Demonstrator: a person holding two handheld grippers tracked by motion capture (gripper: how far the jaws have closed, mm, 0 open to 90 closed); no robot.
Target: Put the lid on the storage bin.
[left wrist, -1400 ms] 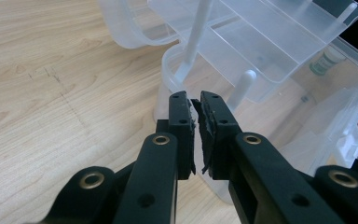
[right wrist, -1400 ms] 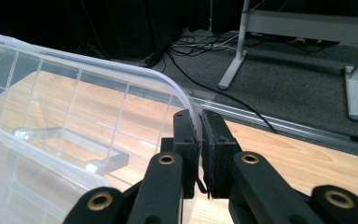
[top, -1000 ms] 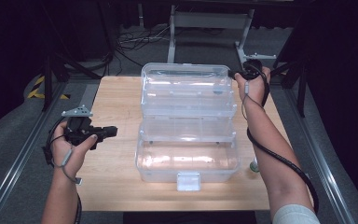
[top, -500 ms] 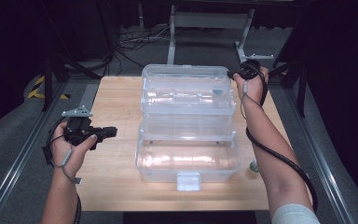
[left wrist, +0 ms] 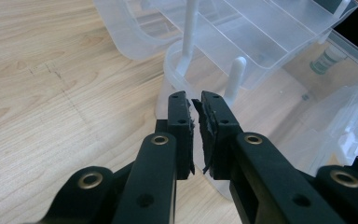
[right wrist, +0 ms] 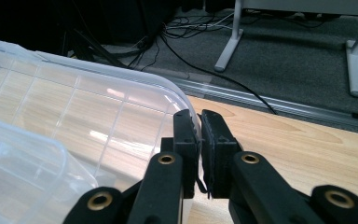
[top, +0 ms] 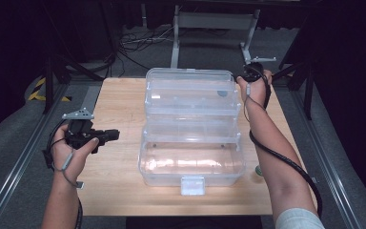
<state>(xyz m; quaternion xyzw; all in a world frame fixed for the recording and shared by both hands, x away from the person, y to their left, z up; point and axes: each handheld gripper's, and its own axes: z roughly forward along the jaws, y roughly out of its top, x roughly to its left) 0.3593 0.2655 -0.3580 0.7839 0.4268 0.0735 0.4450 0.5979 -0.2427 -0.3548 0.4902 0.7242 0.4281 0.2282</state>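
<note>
- On the left of the high view we've got the left gripper held in a hand over the wooden table, pointing at the clear plastic box and sitting well apart from it. In its own view the jaws are almost pressed together with nothing between them.
- Middle of the frame: the box is opened up in stepped tiers, with its white latch at the near edge and the lid at the far end.
- Upper right: the right gripper is right at the lid's far right corner. In its view the jaws are pinched on the lid's thin rim.
- A small green-capped bottle sits just right of the box.
</note>
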